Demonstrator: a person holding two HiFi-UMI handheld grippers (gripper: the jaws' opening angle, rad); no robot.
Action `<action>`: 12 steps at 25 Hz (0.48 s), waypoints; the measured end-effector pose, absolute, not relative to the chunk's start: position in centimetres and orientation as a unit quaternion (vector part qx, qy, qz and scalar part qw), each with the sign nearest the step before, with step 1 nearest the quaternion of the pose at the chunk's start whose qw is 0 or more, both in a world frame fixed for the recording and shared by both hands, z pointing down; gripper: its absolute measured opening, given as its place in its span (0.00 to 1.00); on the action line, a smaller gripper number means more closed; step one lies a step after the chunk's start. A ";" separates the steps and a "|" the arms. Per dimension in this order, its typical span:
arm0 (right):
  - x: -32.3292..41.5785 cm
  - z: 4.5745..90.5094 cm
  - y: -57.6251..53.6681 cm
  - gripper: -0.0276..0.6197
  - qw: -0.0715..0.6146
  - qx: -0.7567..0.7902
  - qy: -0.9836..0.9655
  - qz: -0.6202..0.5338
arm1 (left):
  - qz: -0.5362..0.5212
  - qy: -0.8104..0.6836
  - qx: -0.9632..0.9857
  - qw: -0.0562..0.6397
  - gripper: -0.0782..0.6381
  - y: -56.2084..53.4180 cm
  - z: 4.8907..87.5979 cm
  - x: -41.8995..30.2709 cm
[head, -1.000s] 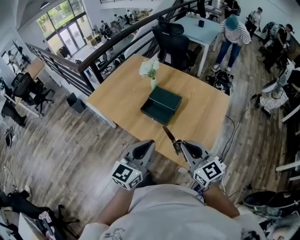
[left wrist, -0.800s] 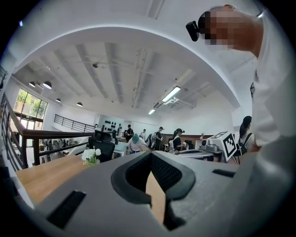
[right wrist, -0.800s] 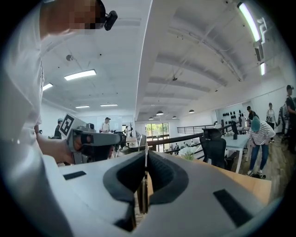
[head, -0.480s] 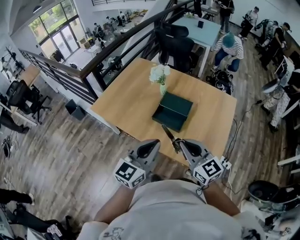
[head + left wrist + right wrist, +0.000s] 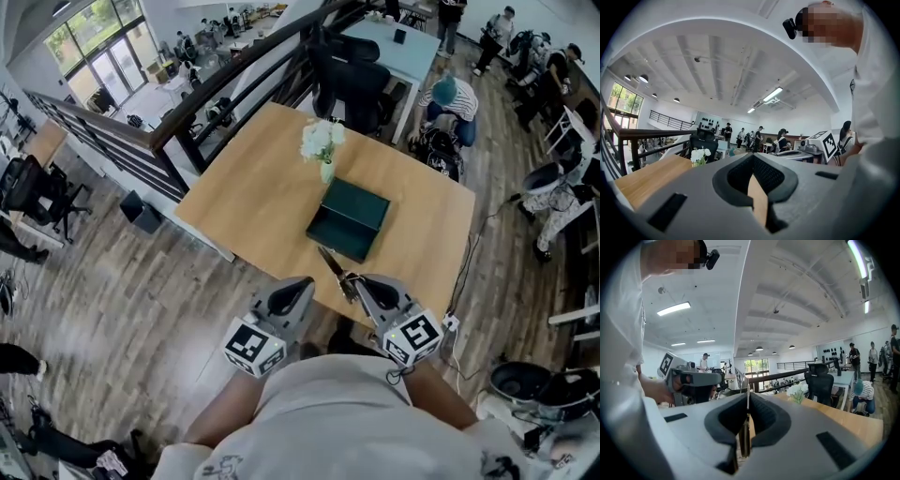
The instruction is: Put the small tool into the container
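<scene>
The table [image 5: 253,197] fills the middle of the head view. The green box [image 5: 349,220] sits at its centre, just below the flowers [image 5: 322,142]. It looks open, with the darker tray part toward the lower left.

Both claws are at bottom centre, right by the near table edge. The right claw [image 5: 354,284] is clamped tight on the tool [image 5: 333,265], which pokes up-left toward the box but is well short of it. The left claw [image 5: 302,286] is closed with nothing in it.

My read is that this is the carry. I'd keep the grip firm and bring the tool over the tray part, not the lid. I'd get it low and roughly flat before letting go so it doesn't bounce off the rim. The left claw could steady the box if it slides.

Only the head view shows the box and the gap left to cover. The right gripper view shows the tool [image 5: 748,420] edge-on, a thin sliver pinched between the pads. It also catches the left claw [image 5: 696,378] at left, but no box. The left gripper view shows its own pads together and empty.
</scene>
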State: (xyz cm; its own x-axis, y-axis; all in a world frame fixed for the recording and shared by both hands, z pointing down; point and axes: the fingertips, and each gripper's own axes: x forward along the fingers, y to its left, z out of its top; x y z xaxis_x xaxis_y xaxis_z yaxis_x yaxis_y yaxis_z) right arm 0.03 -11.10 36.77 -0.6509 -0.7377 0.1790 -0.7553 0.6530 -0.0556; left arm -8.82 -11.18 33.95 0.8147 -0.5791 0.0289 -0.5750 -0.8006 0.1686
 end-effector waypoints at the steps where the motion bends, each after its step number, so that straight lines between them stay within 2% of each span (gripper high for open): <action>1: 0.0 37.0 -11.6 0.06 0.071 0.411 -0.907 0.064 | -0.010 -0.305 0.948 0.087 0.12 -11.6 34.2 -8.9; 12: 0.8 39.3 -17.2 0.06 0.098 0.396 -0.910 0.079 | 0.008 -0.324 0.939 0.111 0.12 -16.8 36.6 -8.4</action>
State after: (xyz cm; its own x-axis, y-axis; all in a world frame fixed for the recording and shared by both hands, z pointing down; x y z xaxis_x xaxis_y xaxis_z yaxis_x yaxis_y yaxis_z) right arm 0.77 -17.20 39.29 -0.6669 -0.7050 0.2414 -0.7360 0.6738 -0.0656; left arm -8.42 -16.81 36.61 0.7895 -0.6075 0.0872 -0.6111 -0.7648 0.2041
